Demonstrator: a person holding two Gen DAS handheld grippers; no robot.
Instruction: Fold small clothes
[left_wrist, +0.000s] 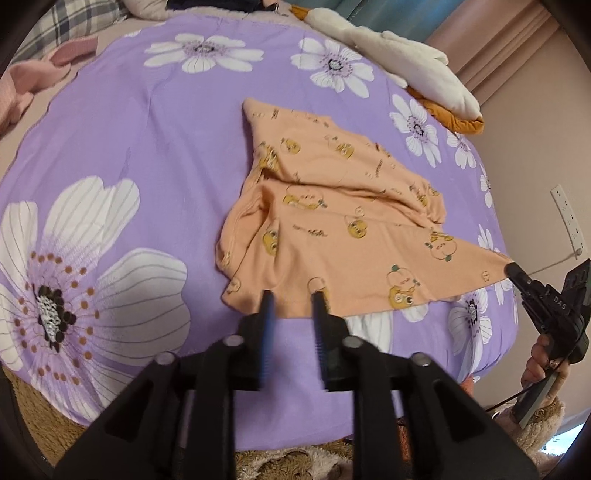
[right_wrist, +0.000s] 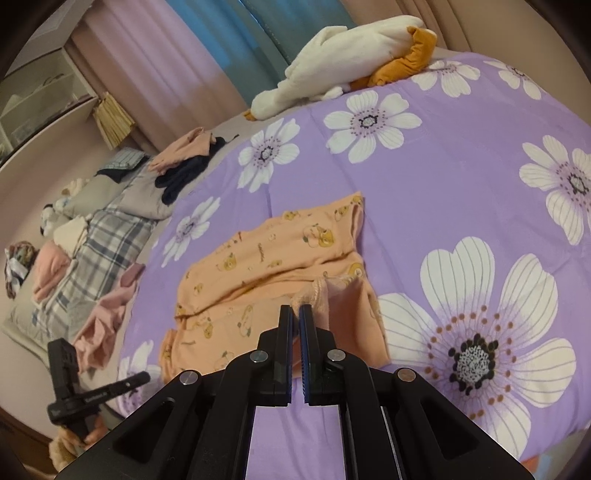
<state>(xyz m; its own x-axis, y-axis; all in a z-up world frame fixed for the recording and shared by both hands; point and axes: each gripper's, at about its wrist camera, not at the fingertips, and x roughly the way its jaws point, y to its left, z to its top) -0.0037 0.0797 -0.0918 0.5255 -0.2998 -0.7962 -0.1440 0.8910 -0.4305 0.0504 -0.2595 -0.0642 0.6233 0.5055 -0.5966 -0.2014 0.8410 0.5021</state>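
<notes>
In the left wrist view, the left gripper (left_wrist: 293, 299) is seen nearest, its two black fingers with blue pads spread apart above the near hem of the small peach-orange cotton garment printed with yellow cartoon figures (left_wrist: 332, 218). Nothing is pinched between them; the fingertips are blurred, so it is perhaps only touching of the hem. The garment is laid partly folded in the middle of the purple bedcover with large white flowers (left_wrist: 129, 147). Its right corner is pulled out to a point and is held by the right gripper (left_wrist: 511, 268), carried by a hand (left_wrist: 539, 363). A white and orange plush toy (left_wrist: 417, 74) lies at the far edge.

In the right wrist view, the right gripper (right_wrist: 296, 308) is pressed together on a raised corner of the garment (right_wrist: 266, 266). The left gripper (right_wrist: 142, 377) is seen at the lower left, beside the bedcover (right_wrist: 461, 166). A pile of other clothes (right_wrist: 188, 155) lies well apart.
</notes>
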